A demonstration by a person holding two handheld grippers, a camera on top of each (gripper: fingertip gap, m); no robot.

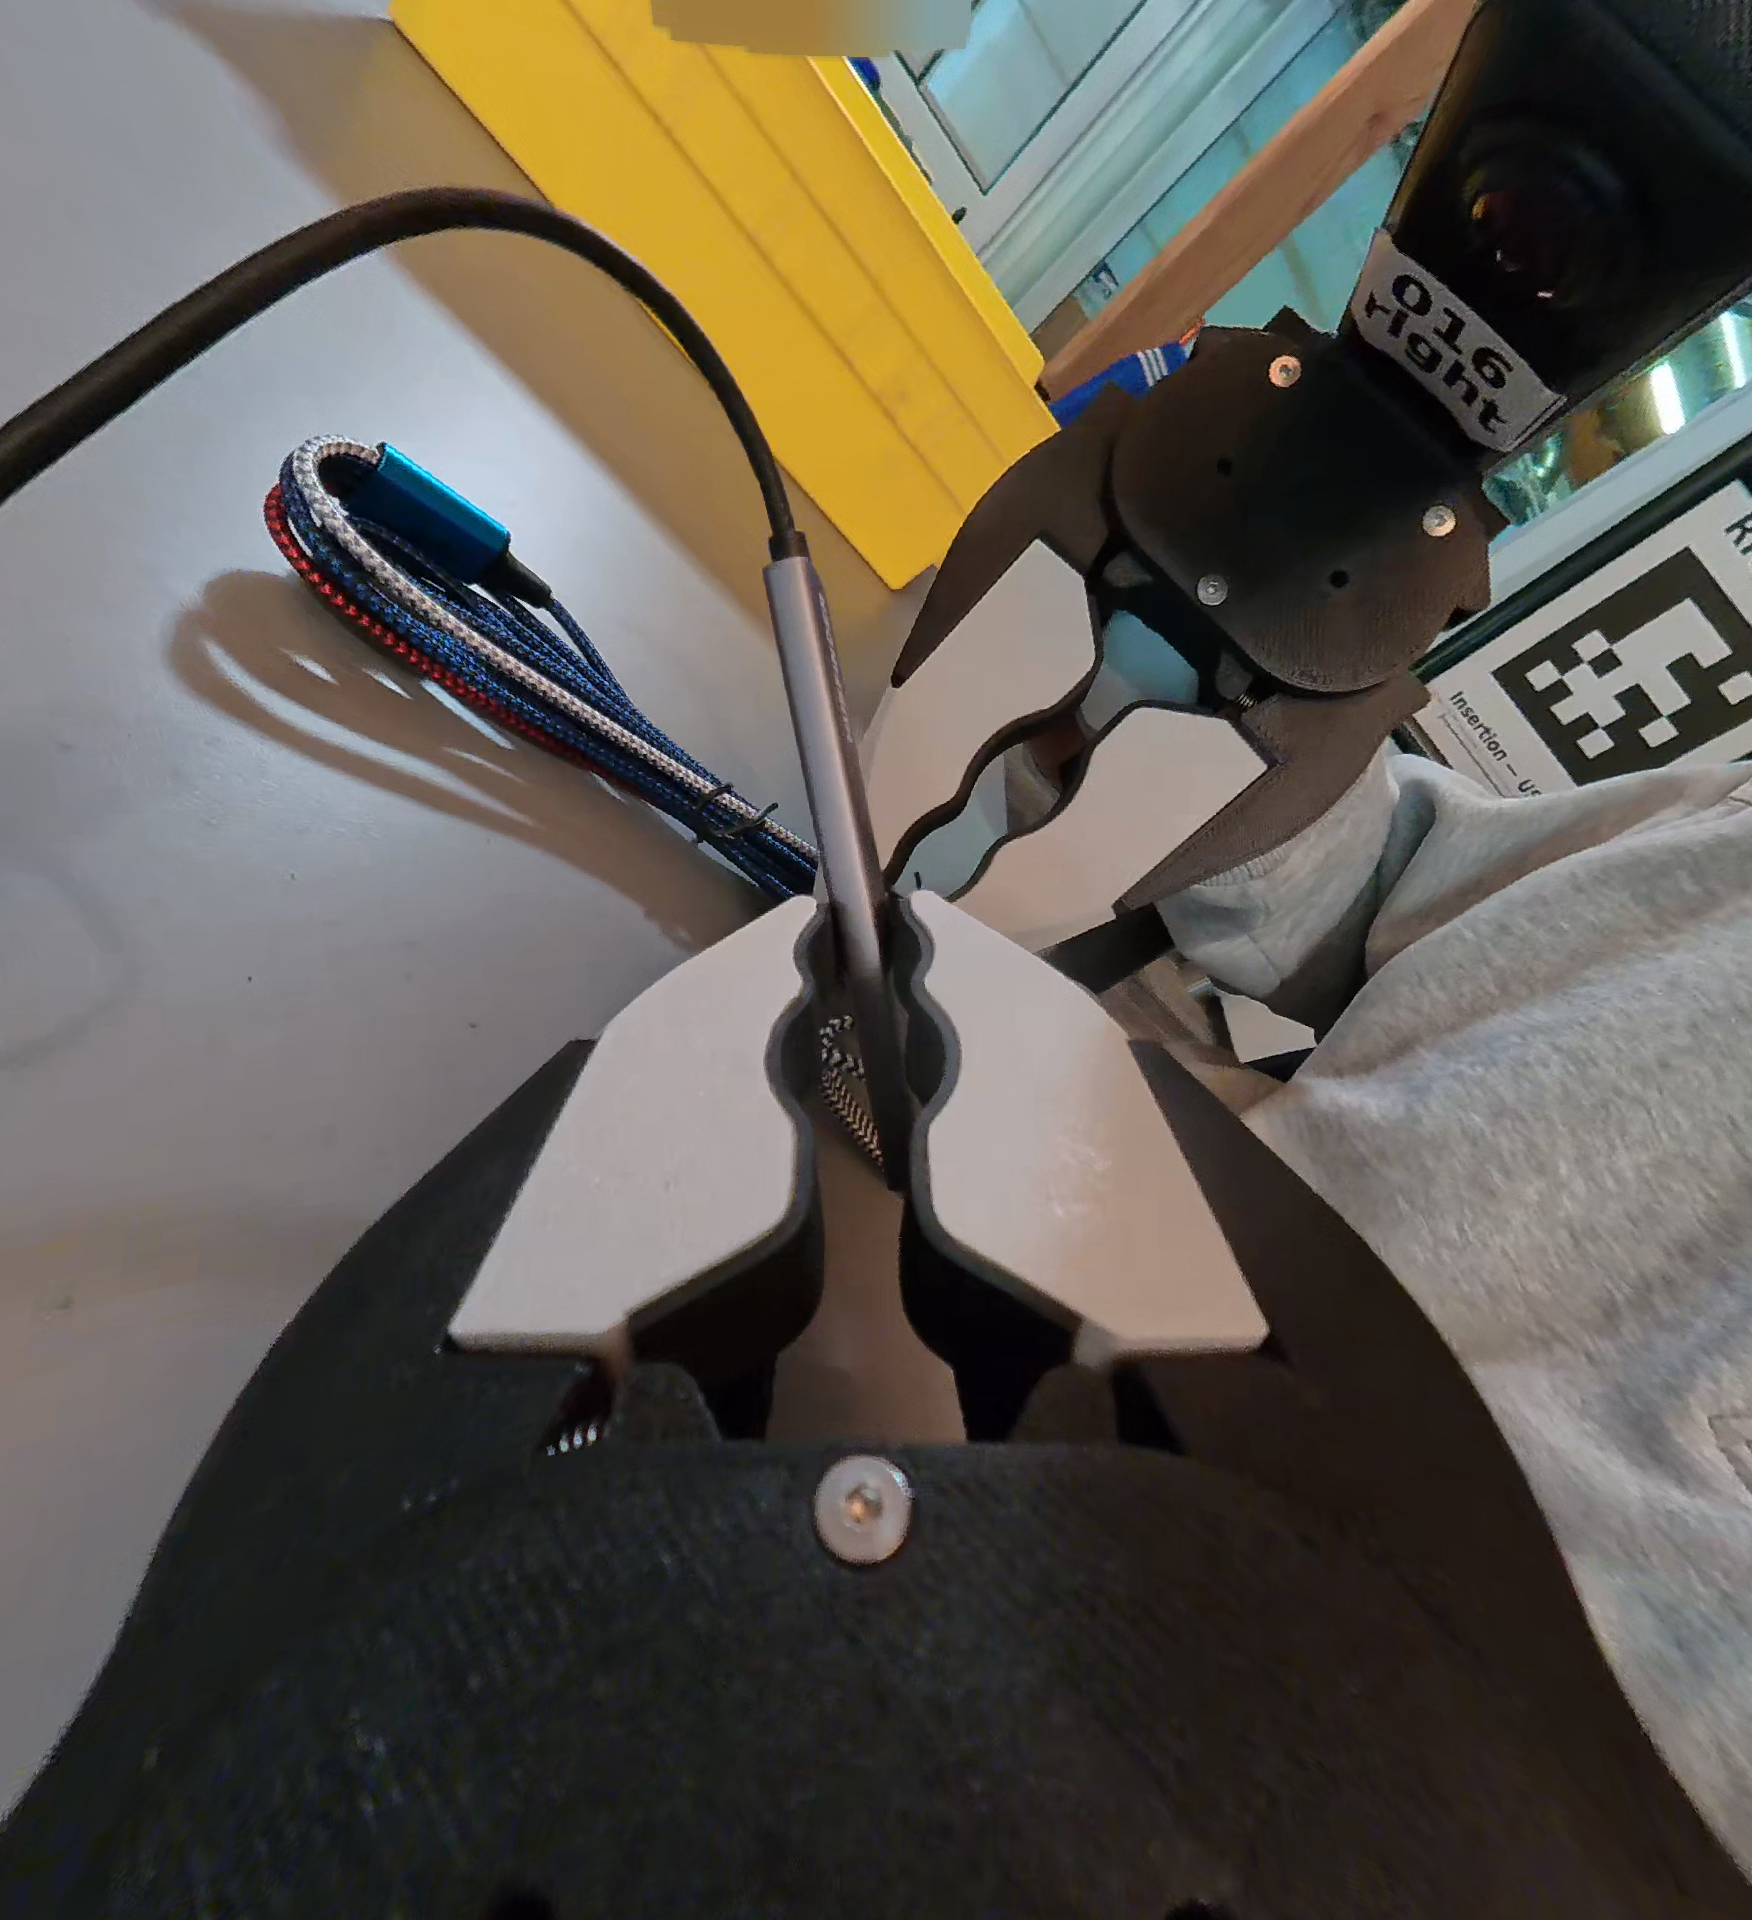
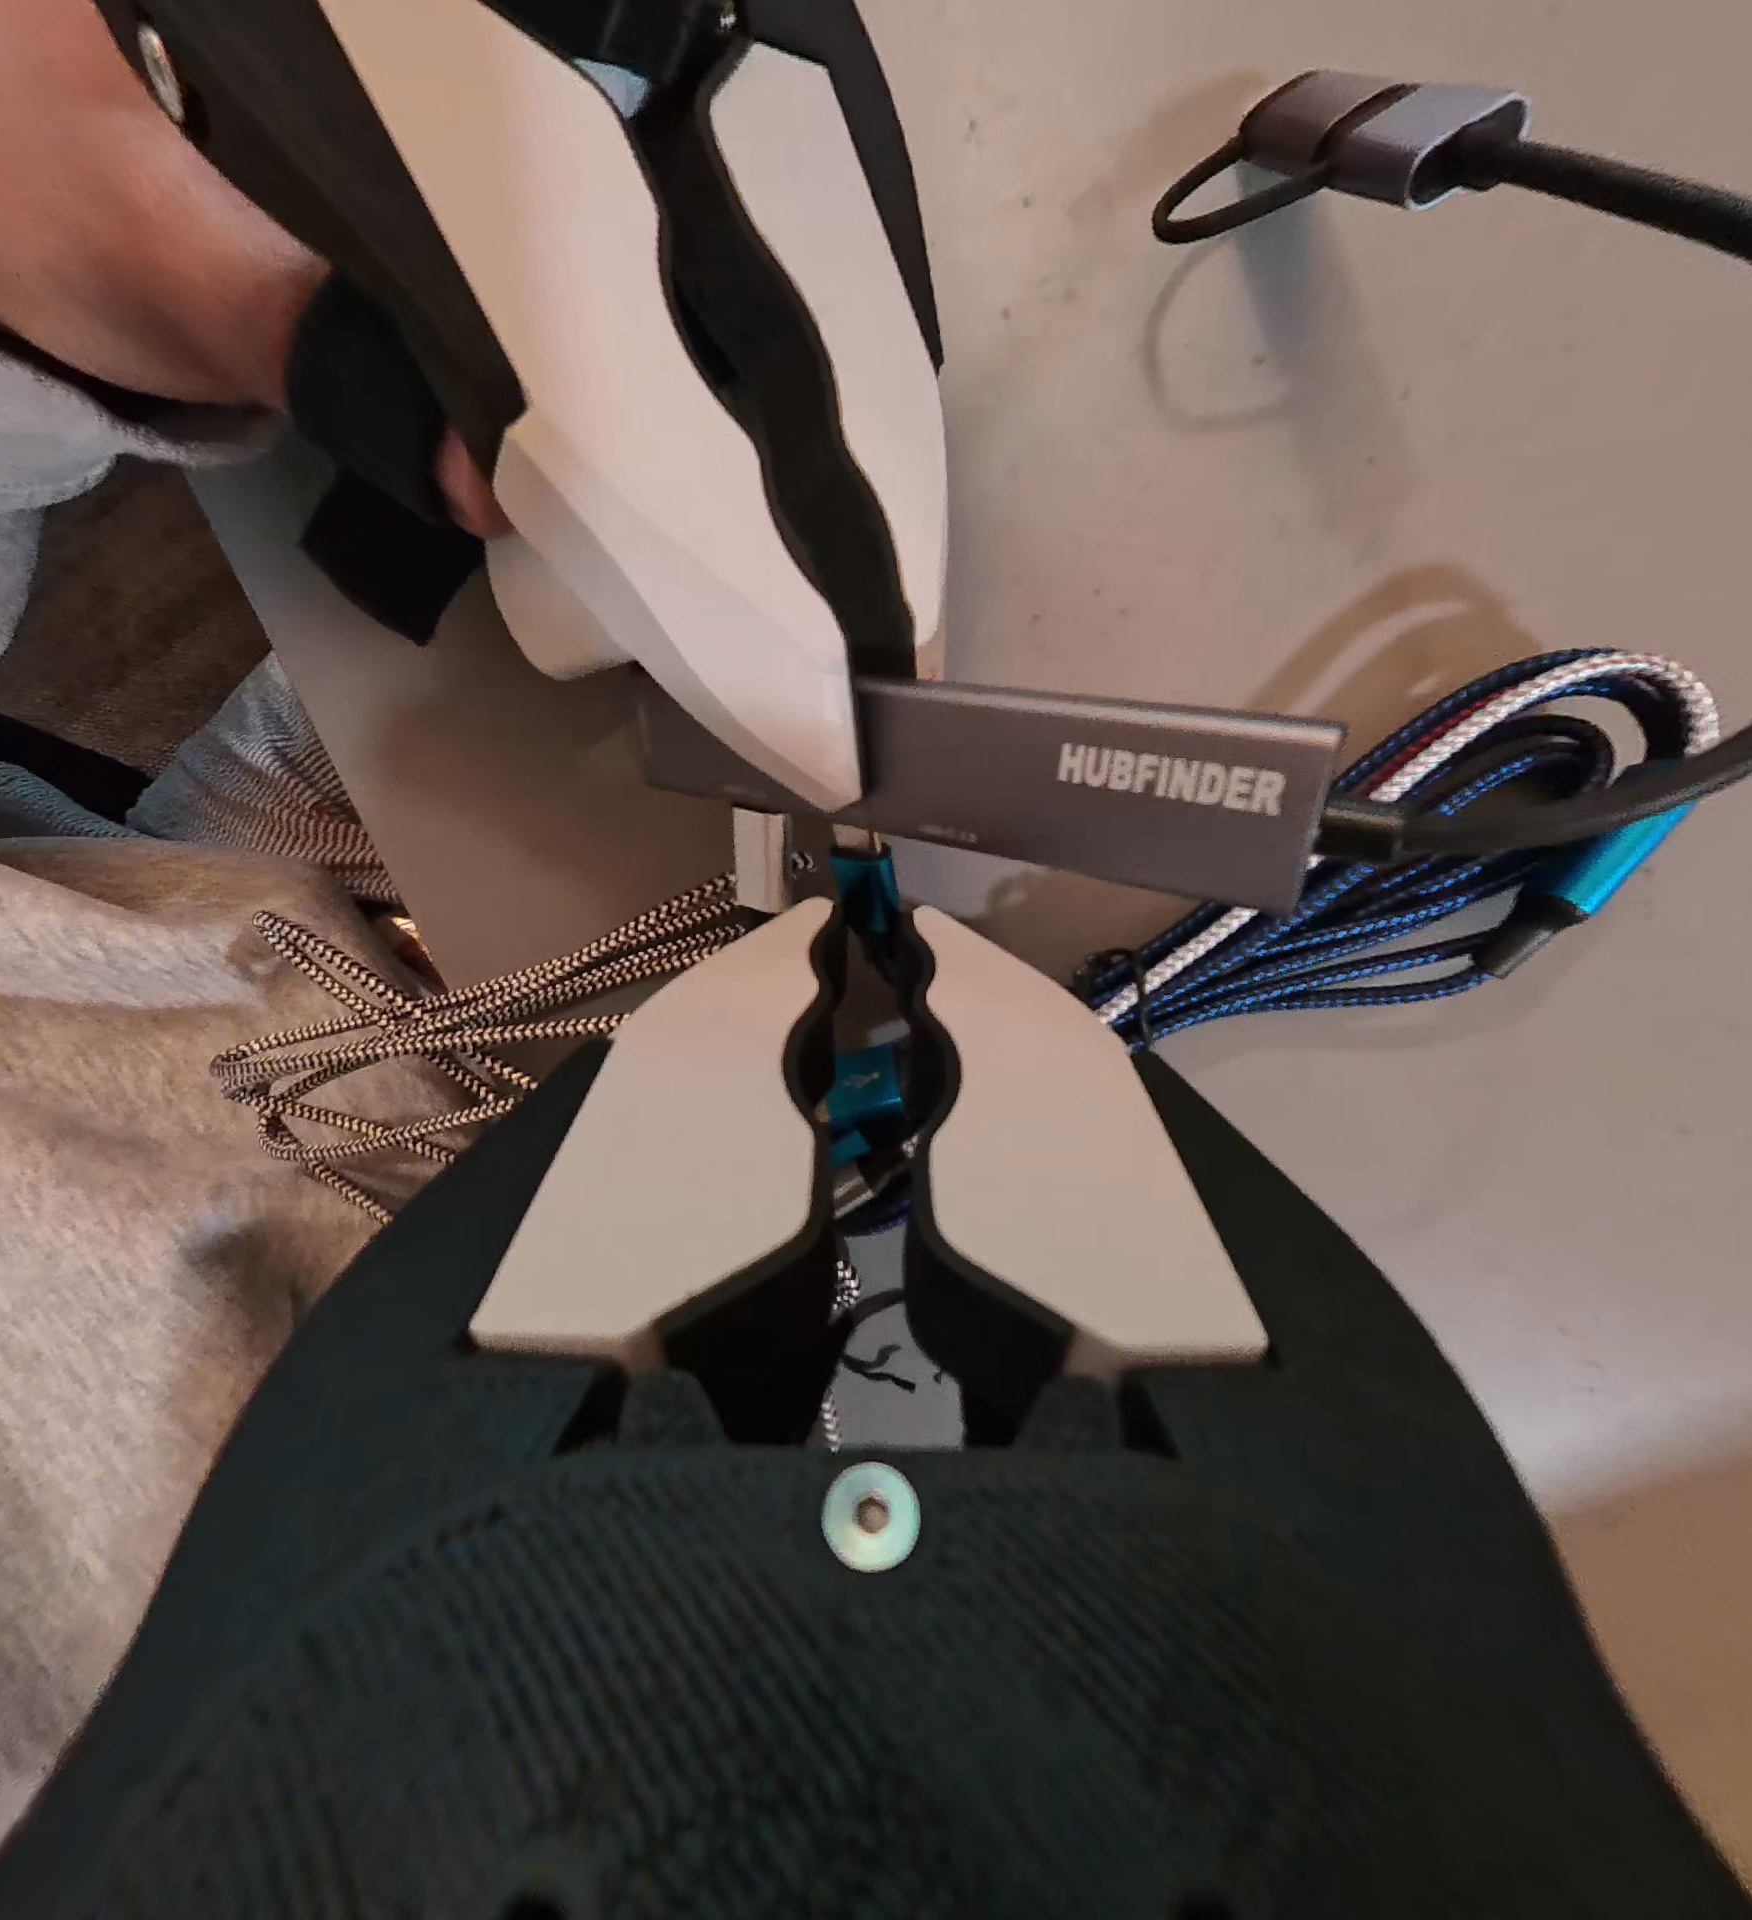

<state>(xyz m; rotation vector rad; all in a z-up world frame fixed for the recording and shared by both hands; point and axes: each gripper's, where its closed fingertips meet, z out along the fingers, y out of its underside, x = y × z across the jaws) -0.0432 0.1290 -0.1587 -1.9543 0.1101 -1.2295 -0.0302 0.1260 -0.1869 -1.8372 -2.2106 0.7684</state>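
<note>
Pale table. Left gripper jaws pinch grey hub; right gripper jaws pinch blue plug, tip touching hub.

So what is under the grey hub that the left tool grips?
Under the grey hub, the right tool pinches a blue connector pointing up at the hub's lower edge. Bundled braided cables lie beyond on the table. The left tool hides the hub's other end.

Grey hub — perhaps blue-braided cable.
</note>
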